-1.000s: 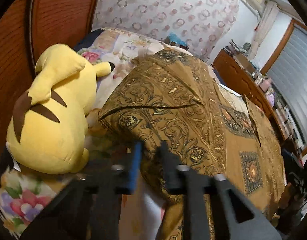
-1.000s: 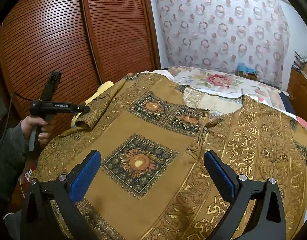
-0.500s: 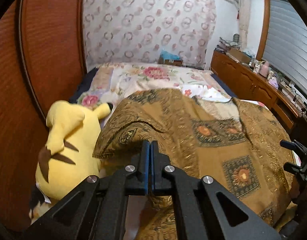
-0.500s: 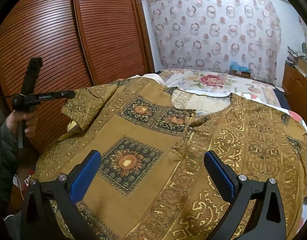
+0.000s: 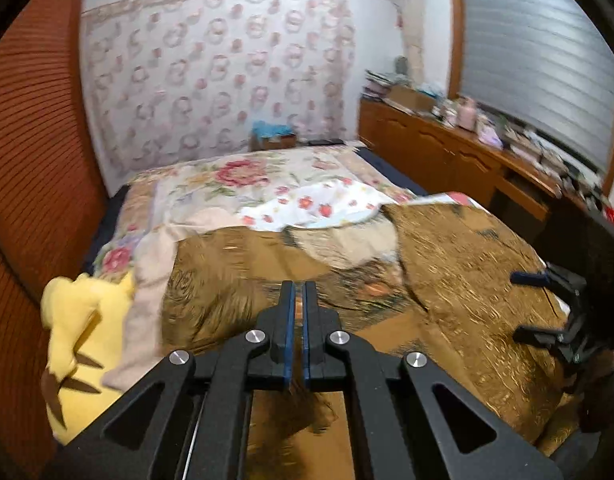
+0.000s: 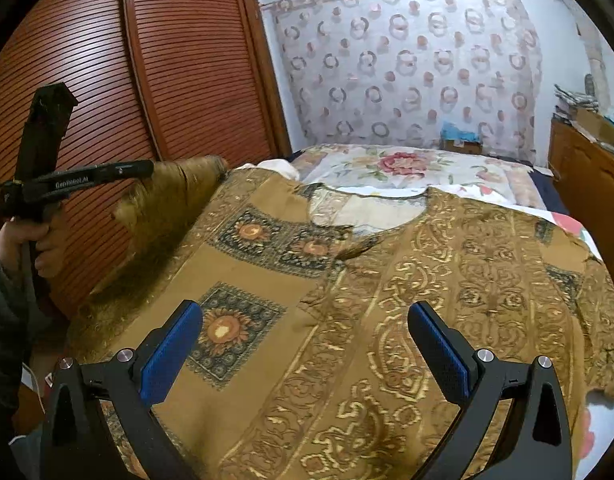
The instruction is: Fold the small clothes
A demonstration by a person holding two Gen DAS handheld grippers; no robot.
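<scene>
Sleeve lifted higher, blurred, left hand-held gripper tips hidden

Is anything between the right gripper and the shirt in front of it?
Nothing visible. The right gripper, fingers wide apart, looks straight onto the brown patterned shirt spread on the bed. Only bare fabric shows between and ahead of its fingers.

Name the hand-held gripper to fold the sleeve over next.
Left: the left hand-held gripper holds the sleeve raised, jaws just opening slightly; the right hand-held gripper hovers open above the shirt.
</scene>
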